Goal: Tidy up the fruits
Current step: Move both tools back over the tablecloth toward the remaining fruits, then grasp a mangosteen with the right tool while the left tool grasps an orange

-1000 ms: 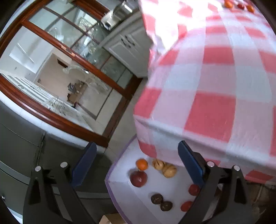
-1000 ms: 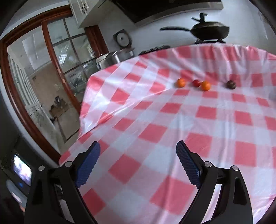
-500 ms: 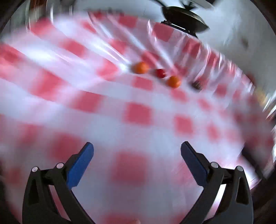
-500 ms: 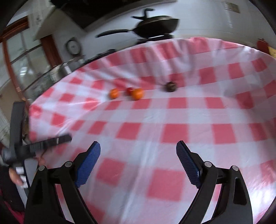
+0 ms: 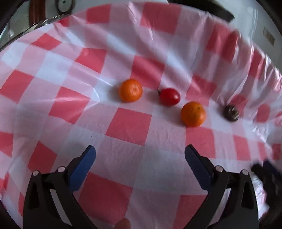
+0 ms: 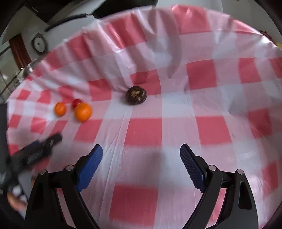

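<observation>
Four fruits lie in a row on the red-and-white checked tablecloth (image 5: 130,126): an orange (image 5: 130,90), a red tomato (image 5: 169,97), a second orange (image 5: 193,114) and a dark brown round fruit (image 5: 231,113). My left gripper (image 5: 140,155) is open and empty, a little short of the tomato and oranges. My right gripper (image 6: 141,153) is open and empty, short of the dark fruit (image 6: 136,95). The right wrist view also shows the oranges (image 6: 83,112) (image 6: 60,109) and tomato (image 6: 77,102) at left.
The left gripper's body (image 6: 35,153) shows blurred at the left of the right wrist view; a dark blurred shape (image 5: 267,176) at the left wrist view's right edge. A dark pan (image 6: 98,10) and a round gauge (image 6: 39,44) stand beyond the table's far edge.
The left gripper swung up from the fruit on the sheet below the table and closed in on the row. The right gripper turned right and moved nearer the dark fruit. Both stayed open.
</observation>
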`<state>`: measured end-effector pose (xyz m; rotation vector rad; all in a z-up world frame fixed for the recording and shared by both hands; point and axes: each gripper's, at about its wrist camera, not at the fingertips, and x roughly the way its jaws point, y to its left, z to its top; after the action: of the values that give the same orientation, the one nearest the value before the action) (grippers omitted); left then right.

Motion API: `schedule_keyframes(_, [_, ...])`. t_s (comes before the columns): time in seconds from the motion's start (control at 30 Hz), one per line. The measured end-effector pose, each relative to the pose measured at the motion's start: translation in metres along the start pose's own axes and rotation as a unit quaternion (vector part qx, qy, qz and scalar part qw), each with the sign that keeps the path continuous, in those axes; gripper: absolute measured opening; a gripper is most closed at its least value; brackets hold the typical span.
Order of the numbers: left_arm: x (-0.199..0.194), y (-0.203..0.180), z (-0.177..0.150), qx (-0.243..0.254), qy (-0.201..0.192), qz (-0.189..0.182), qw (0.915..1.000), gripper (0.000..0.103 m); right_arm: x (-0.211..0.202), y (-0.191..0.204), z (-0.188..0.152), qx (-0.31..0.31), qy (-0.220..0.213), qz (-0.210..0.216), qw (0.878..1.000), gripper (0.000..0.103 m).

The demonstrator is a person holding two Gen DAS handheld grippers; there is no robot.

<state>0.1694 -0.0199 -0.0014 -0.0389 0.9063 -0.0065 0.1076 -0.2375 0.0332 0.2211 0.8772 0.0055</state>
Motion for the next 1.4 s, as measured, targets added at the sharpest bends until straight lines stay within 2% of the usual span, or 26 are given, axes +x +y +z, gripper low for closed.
schedule_keyframes(0.13, [0.015,0.002,0.001,0.017,0.025,-0.008,0.9995,0.101,0.044,0.006,0.033,0.000,0.027,-0.012,1.000,0.087])
schedule_keyframes(0.3, [0.017,0.004,-0.002,0.028,0.026,-0.008,0.9992,0.101,0.084,0.024,0.069,-0.011,0.034,-0.041,0.999,0.087])
schedule_keyframes(0.37, [0.018,0.005,-0.002,0.028,0.026,-0.010,0.9992,0.101,0.094,0.033,0.076,-0.027,0.037,-0.060,0.997,0.082])
schedule_keyframes(0.4, [0.014,0.009,-0.003,0.026,0.025,-0.013,0.9993,0.101,0.097,0.037,0.077,-0.036,0.037,-0.082,0.995,0.073])
schedule_keyframes(0.43, [0.013,0.010,-0.003,0.026,0.024,-0.014,0.9993,0.101,0.096,0.040,0.076,-0.039,0.031,-0.086,0.995,0.060])
schedule_keyframes(0.5, [0.014,0.011,-0.004,0.026,0.024,-0.014,0.9993,0.101,0.090,0.042,0.071,-0.043,0.022,-0.087,0.995,0.042])
schedule_keyframes(0.57, [0.015,0.012,-0.005,0.027,0.025,-0.013,0.9992,0.102,0.080,0.039,0.060,-0.042,0.019,-0.090,0.995,0.042])
schedule_keyframes(0.77, [0.022,0.004,-0.007,0.040,0.031,0.002,0.9987,0.102,0.023,0.011,0.015,0.028,-0.015,-0.031,0.999,0.042])
schedule_keyframes(0.9, [0.022,0.003,-0.008,0.044,0.032,0.003,0.9985,0.102,0.003,-0.010,-0.015,0.074,-0.033,-0.010,0.997,0.042])
schedule_keyframes(1.0, [0.023,0.004,-0.007,0.044,0.039,0.002,0.9983,0.102,0.001,-0.022,-0.014,0.106,-0.048,0.007,0.993,0.043])
schedule_keyframes(1.07, [0.024,0.005,-0.005,0.029,0.044,0.003,0.9986,0.102,0.007,-0.025,-0.013,0.113,-0.039,0.017,0.993,0.043])
schedule_keyframes(1.17, [0.023,-0.006,0.012,0.008,0.045,-0.027,0.9986,0.101,0.007,-0.024,-0.011,0.117,-0.039,0.029,0.992,0.043])
schedule_keyframes(1.23, [0.027,-0.021,0.024,0.017,0.037,-0.030,0.9987,0.101,0.007,-0.023,-0.010,0.120,-0.039,0.035,0.991,0.043])
schedule_keyframes(1.27, [0.031,-0.034,0.031,0.026,0.031,-0.026,0.9988,0.099,0.009,-0.023,-0.008,0.121,-0.038,0.037,0.991,0.043])
schedule_keyframes(1.33, [0.041,-0.049,0.040,0.034,0.036,-0.026,0.9984,0.084,0.008,-0.024,-0.008,0.123,-0.038,0.042,0.991,0.043])
schedule_keyframes(1.37, [0.046,-0.055,0.044,0.036,0.039,-0.025,0.9983,0.074,0.008,-0.024,-0.008,0.123,-0.039,0.044,0.991,0.043])
schedule_keyframes(1.4, [0.047,-0.063,0.047,0.043,0.032,-0.019,0.9984,0.054,0.008,-0.025,-0.008,0.124,-0.039,0.046,0.990,0.043])
